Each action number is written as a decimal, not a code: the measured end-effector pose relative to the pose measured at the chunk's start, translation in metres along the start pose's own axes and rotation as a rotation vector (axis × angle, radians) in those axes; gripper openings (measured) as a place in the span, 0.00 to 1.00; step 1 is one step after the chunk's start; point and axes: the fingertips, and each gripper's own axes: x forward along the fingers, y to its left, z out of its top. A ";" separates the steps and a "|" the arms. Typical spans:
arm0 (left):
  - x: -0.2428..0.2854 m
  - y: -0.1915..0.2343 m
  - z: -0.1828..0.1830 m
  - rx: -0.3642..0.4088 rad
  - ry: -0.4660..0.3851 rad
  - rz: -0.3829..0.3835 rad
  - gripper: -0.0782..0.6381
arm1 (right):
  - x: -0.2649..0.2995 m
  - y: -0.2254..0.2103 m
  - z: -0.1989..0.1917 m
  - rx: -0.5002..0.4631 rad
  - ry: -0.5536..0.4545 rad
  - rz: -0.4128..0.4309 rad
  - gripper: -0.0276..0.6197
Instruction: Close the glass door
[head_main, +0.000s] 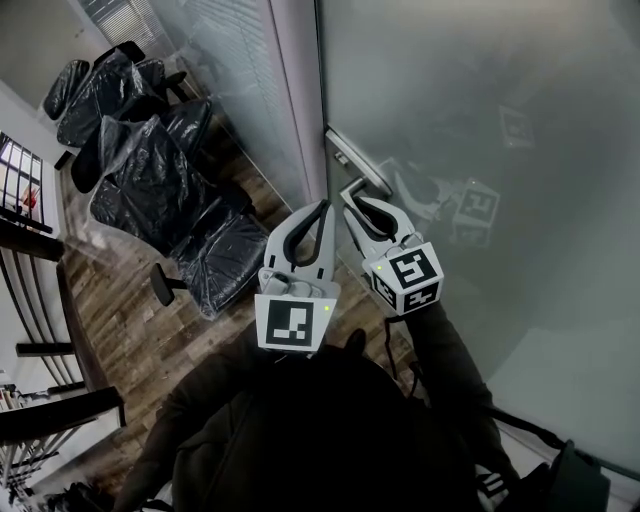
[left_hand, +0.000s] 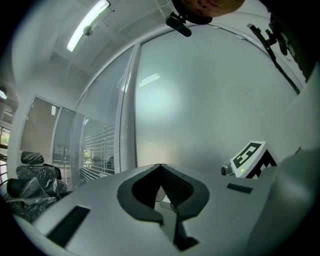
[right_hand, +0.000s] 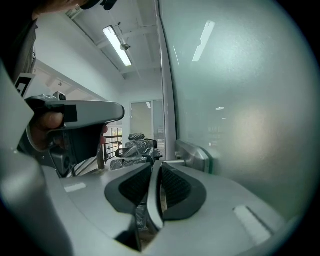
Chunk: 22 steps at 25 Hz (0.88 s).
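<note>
The frosted glass door fills the right side of the head view, with its metal frame edge on the left. A metal lever door handle sticks out near that edge. My right gripper is shut on the door handle, and a thin grey strip of the lever shows between its pads in the right gripper view; the handle's base lies just beyond. My left gripper hovers beside it, shut and empty, its tips meeting in front of the glass door.
Several office chairs wrapped in black plastic stand on the wooden floor to the left. A glass partition with blinds adjoins the door. A dark railing runs along the far left. The person's dark sleeve is low in view.
</note>
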 end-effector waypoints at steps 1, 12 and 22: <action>0.000 0.000 0.002 0.000 -0.002 0.001 0.10 | 0.000 0.000 0.001 -0.002 0.004 0.002 0.14; -0.007 0.003 0.013 -0.002 -0.019 0.014 0.10 | -0.007 0.003 0.014 -0.097 0.032 -0.013 0.14; -0.023 0.001 0.015 -0.004 -0.015 0.030 0.10 | -0.027 0.008 0.040 -0.204 -0.075 -0.032 0.05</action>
